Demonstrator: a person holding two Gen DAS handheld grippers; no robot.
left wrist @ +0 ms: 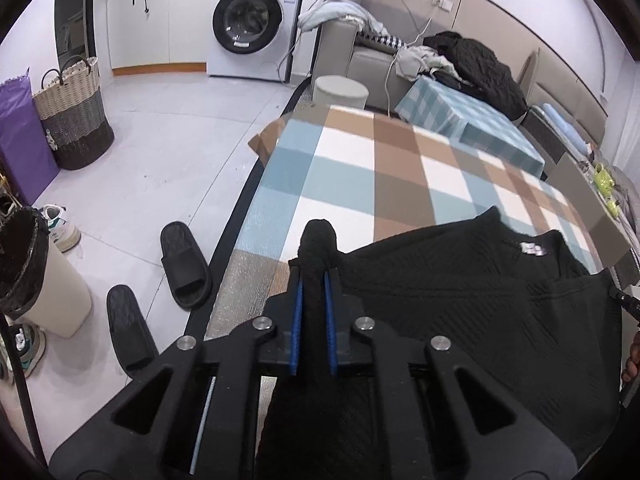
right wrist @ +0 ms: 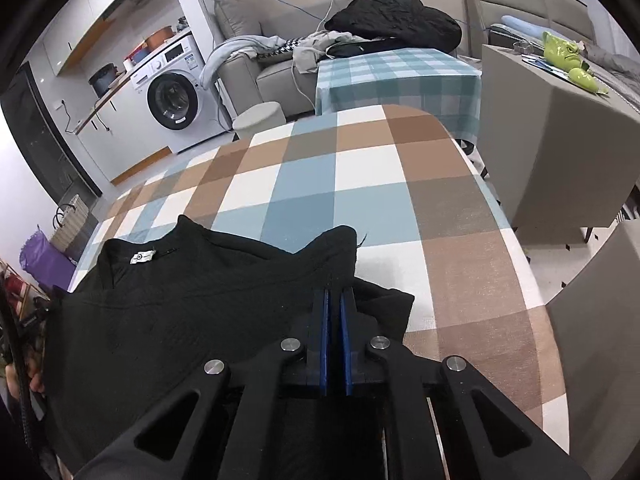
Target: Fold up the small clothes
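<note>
A small black textured garment [left wrist: 460, 300] lies on the checked table [left wrist: 360, 160], its collar with a white label [left wrist: 532, 249] facing away from me. My left gripper [left wrist: 314, 276] is shut on a bunched fold at the garment's left shoulder, the cloth poking up between the blue pads [left wrist: 297, 312]. In the right wrist view the same garment [right wrist: 180, 312] spreads to the left, its label [right wrist: 143, 257] visible. My right gripper [right wrist: 335, 296] is shut on the right shoulder edge, which rises in a peak [right wrist: 340, 240] past the fingertips.
The table's left edge [left wrist: 240, 216] drops to a tiled floor with black slippers [left wrist: 184, 264] and a bin [left wrist: 36, 272]. A grey box [right wrist: 560, 140] stands off the table's right side. Behind are a second checked table [right wrist: 400, 80], a sofa with clothes [right wrist: 396, 20] and a washing machine [left wrist: 252, 20].
</note>
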